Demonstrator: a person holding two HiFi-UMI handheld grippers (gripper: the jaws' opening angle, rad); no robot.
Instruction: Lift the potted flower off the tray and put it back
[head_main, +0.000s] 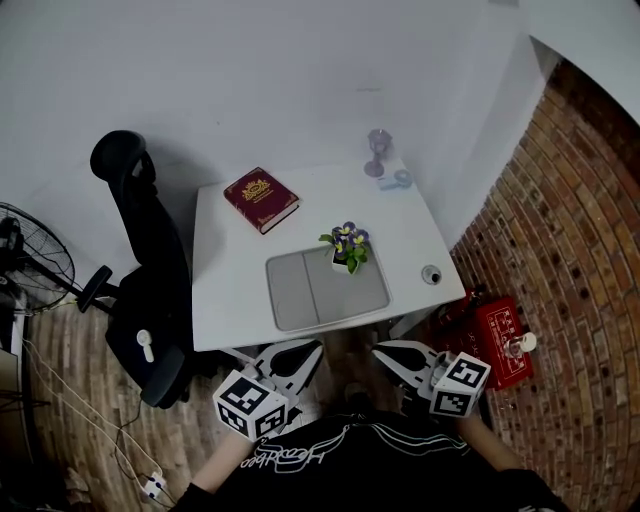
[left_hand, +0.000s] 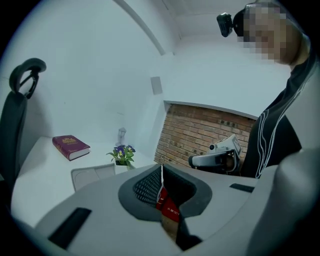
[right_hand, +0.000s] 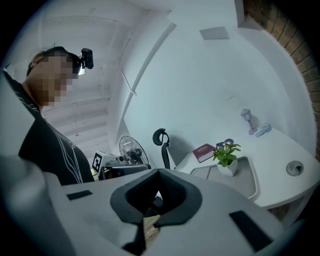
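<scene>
Fingers, left: left gripper clenched, its fingers pressed together on nothing, held off the near side of the tray
Fingers, right: right gripper clenched as well, fingers meeting with nothing between them, also on the tray's near side
Potted flower: upright in a white pot on the tray, at its far right corner, well apart from both pairs of fingers
Tray: grey, flat on the white surface
Beyond the tray: red book to the far left, stemmed glass to the far right
Left of the tray: black chair, fan farther out
Right of the tray: red box on the floor
In the way: the tray's near rim and bare bed lie between the fingers and the pot
</scene>
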